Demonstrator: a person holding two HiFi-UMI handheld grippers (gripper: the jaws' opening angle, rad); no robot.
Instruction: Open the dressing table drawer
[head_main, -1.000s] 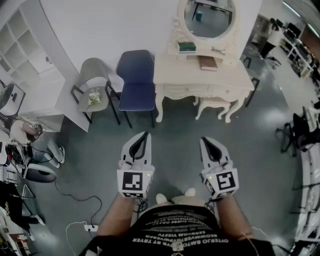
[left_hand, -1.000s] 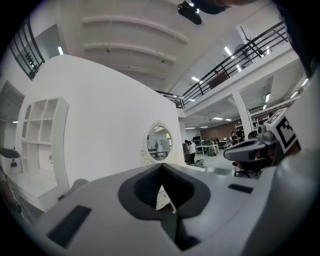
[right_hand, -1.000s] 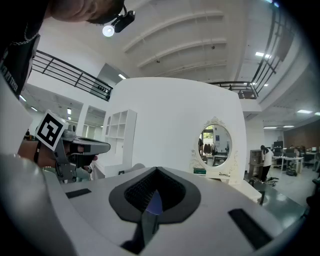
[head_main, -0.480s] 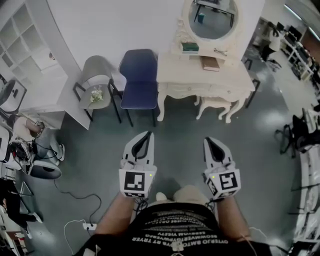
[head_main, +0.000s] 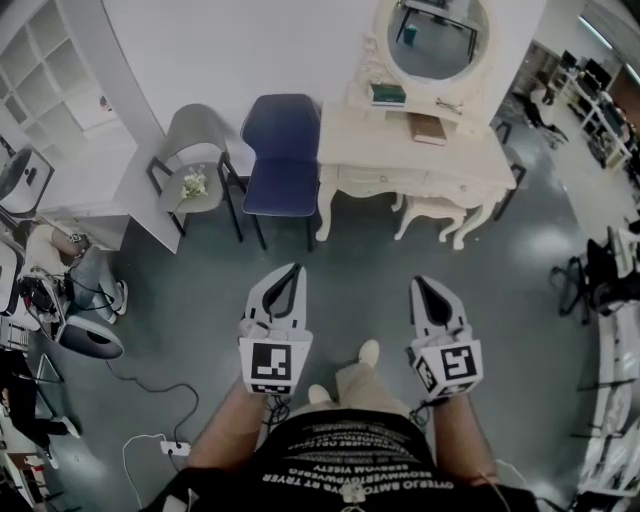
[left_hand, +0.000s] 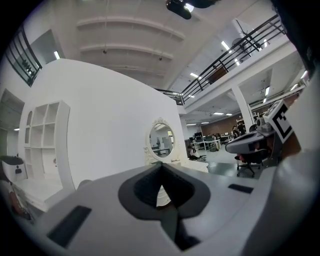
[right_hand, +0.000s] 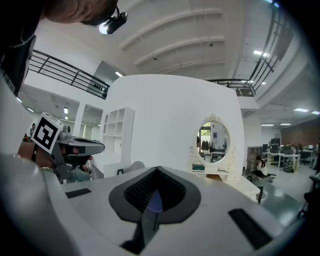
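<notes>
White left claw (head_main: 291, 270), white right claw (head_main: 419, 284), marker cubes (head_main: 272, 366), black lettered shirt (head_main: 345, 462)

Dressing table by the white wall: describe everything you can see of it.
The cream, carved-looking dressing table stands on curved legs against the white wall, an oval mirror rising from its back. Its front drawers look shut. A flat green item and a brown book lie on top; a matching stool is tucked beneath, a blue chair beside it.

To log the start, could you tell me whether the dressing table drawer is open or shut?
Shut: in the head view the drawer front sits flush under the dressing table top, nothing pulled out.
</notes>
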